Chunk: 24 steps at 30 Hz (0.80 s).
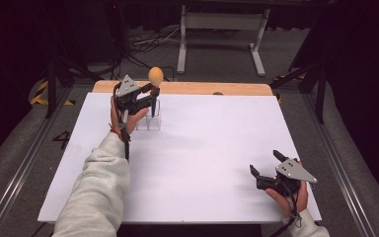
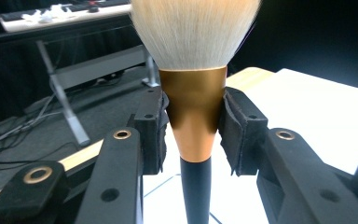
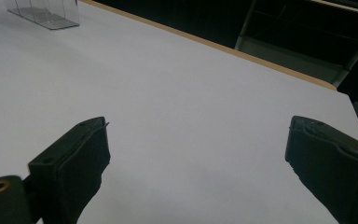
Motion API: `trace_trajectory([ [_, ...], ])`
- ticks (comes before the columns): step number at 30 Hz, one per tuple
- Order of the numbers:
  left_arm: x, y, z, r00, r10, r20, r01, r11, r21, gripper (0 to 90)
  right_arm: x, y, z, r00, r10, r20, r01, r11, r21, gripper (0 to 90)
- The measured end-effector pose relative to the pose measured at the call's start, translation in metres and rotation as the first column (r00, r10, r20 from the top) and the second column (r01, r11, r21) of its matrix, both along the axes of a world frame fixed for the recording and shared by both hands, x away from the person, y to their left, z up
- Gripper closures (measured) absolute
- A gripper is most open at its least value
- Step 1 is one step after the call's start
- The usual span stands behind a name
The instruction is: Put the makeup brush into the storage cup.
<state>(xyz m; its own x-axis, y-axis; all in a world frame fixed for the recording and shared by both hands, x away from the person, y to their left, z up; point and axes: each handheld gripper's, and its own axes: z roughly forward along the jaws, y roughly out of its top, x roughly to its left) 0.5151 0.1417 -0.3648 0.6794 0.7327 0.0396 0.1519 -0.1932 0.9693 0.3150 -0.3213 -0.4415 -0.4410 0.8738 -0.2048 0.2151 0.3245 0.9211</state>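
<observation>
Your left forearm, in a grey sleeve (image 1: 96, 192), reaches from the bottom left of the high view up toward the upper left, where your left gripper (image 1: 150, 91) is held above the white table (image 1: 207, 148). Its jaws pinch a makeup brush (image 2: 193, 93) upright by the copper ferrule, one pad on each side, with the pale bristles above the jaws and the black handle running down below them. Under the brush stands a clear plastic holder (image 1: 149, 118), at the upper left of the table; whether the handle's end reaches into it cannot be told, and nothing else is visible inside it. Your right hand (image 1: 288, 195) rests at the lower right of the high view, with the right gripper (image 1: 265, 163) low over the table, jaws spread wide and holding nothing, well apart from the brush.
</observation>
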Motion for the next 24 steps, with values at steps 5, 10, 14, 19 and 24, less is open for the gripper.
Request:
trace_trajectory([
  [5, -0.003, -0.003, -0.007, 0.9999, -0.002, -0.013, 0.002, 1.0000, 0.006, 62.9, 0.000, 0.001, 0.000, 1.0000, 0.001, 0.000, -0.001, 1.000, -0.002, 7.1],
  [10, -0.006, -0.003, -0.010, 0.9999, -0.005, -0.012, 0.005, 0.9999, 0.016, 62.9, 0.000, 0.001, 0.000, 1.0000, 0.001, -0.003, -0.001, 1.000, -0.003, 7.2],
  [14, -0.010, -0.001, -0.014, 0.9998, 0.005, -0.021, -0.004, 0.9999, 0.017, 62.9, 0.000, 0.001, 0.000, 1.0000, 0.002, -0.001, -0.002, 1.000, -0.005, 7.2],
  [19, -0.011, 0.002, -0.018, 0.9995, 0.006, -0.030, -0.005, 0.9996, 0.029, 62.9, 0.000, 0.001, 0.000, 1.0000, 0.002, -0.001, -0.002, 1.000, -0.005, 7.2],
  [24, -0.010, 0.004, -0.021, 0.9992, 0.013, -0.039, -0.011, 0.9995, 0.030, 62.9, 0.000, 0.002, 0.000, 1.0000, 0.004, -0.003, -0.004, 1.000, -0.004, 7.2],
])
